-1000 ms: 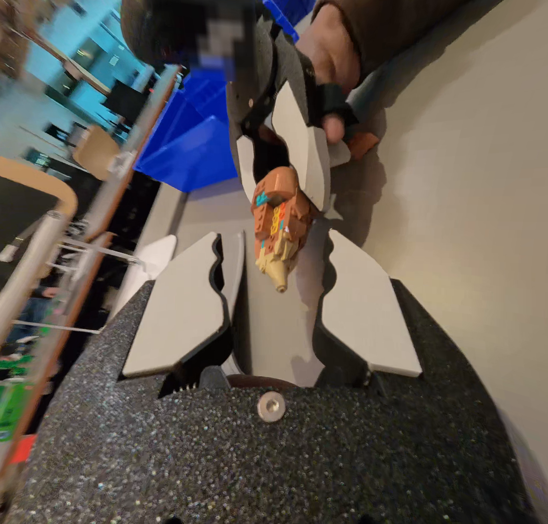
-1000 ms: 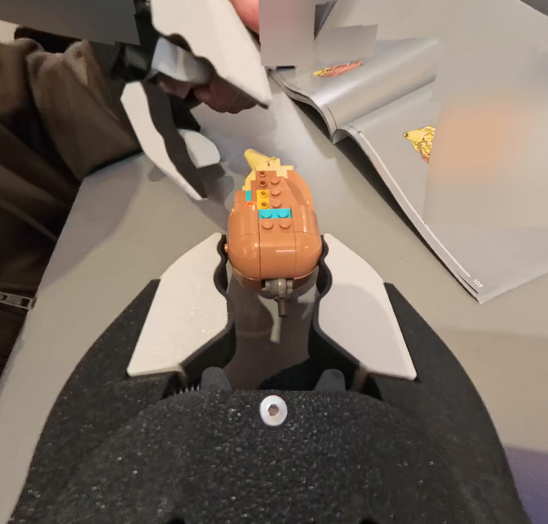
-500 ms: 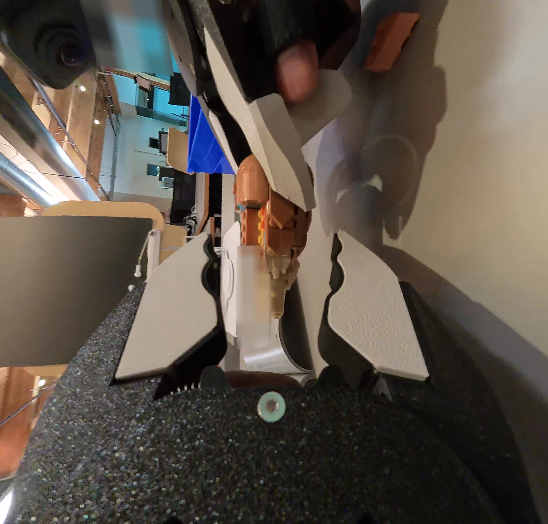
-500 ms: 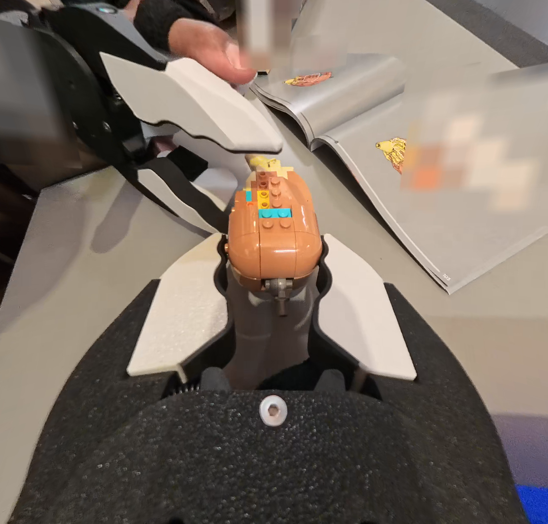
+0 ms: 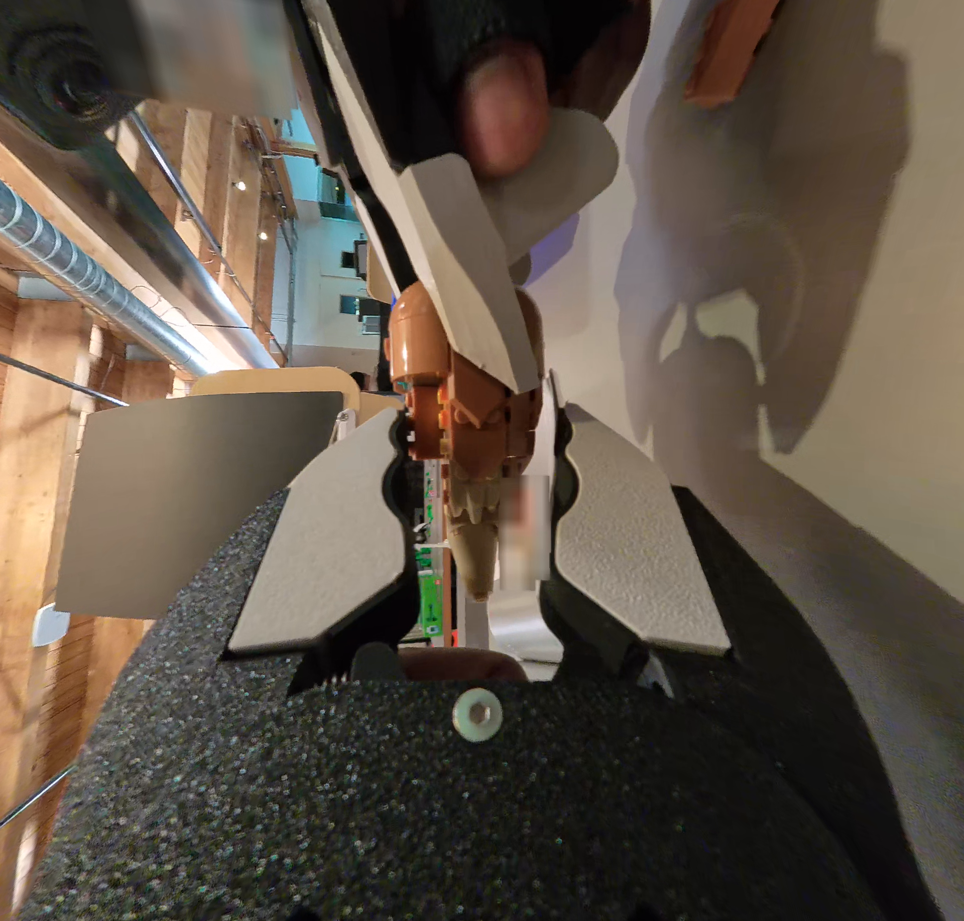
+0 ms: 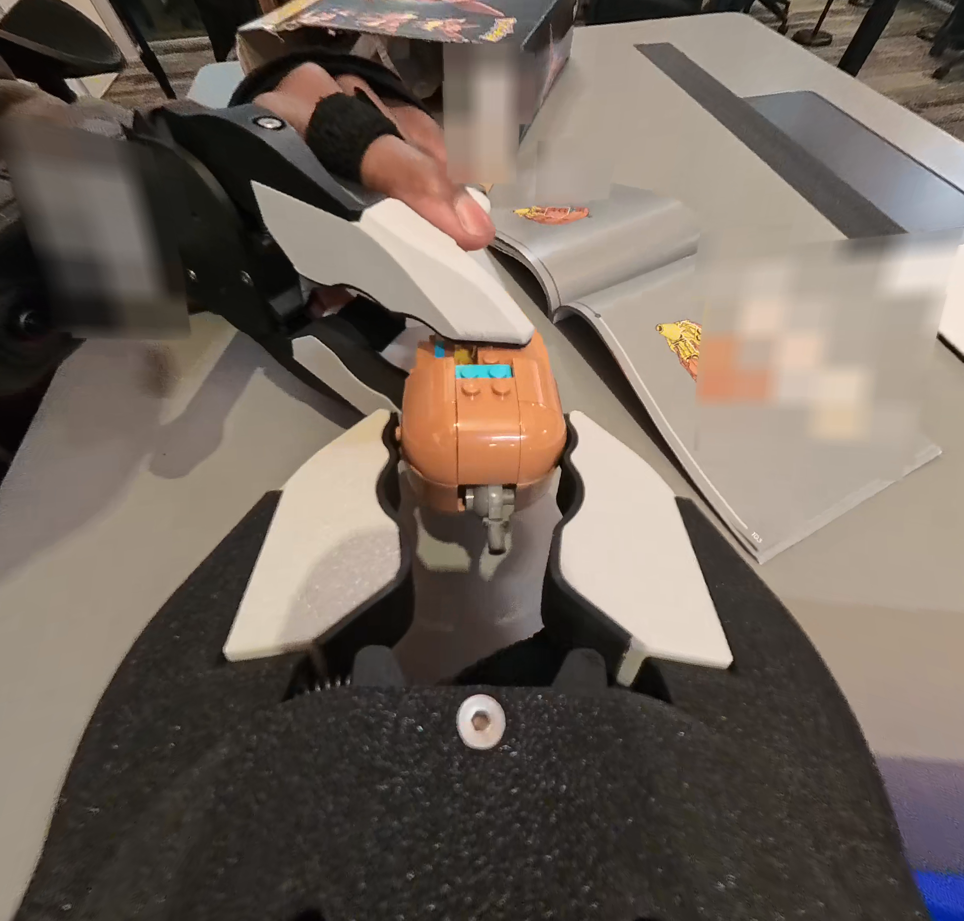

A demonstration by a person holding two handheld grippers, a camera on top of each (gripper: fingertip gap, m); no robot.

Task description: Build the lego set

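Note:
A brown lego model (image 6: pixel 482 416) with teal and yellow studs and a tan pointed tip (image 5: pixel 472 546) is held above the grey table (image 6: pixel 678 129). My right gripper (image 6: pixel 482 426) is shut on its rounded rear end. It enters the left wrist view (image 5: pixel 469 353) from above. My left gripper (image 5: pixel 477 426) is open. Its fingers straddle the model's front end; I cannot tell whether they touch it. In the right wrist view the left gripper (image 6: pixel 454 369) comes in from the left, one finger (image 6: pixel 417 280) lying over the model's top, the other below.
An open instruction booklet (image 6: pixel 626 280) lies to the right of the model. The set's box (image 6: pixel 417 4) stands at the back. A dark flat panel (image 6: pixel 860 166) lies at the far right. A loose brown brick (image 5: pixel 730 46) lies on the table. The tips of both grippers are at nearly the same place. From either gripper's tips it is about 12 cm to the loose brown brick (image 5: pixel 730 46).
My left gripper has moved in toward the model, and its open fingers now sit around the model's front. My right gripper has kept its hold on the model.

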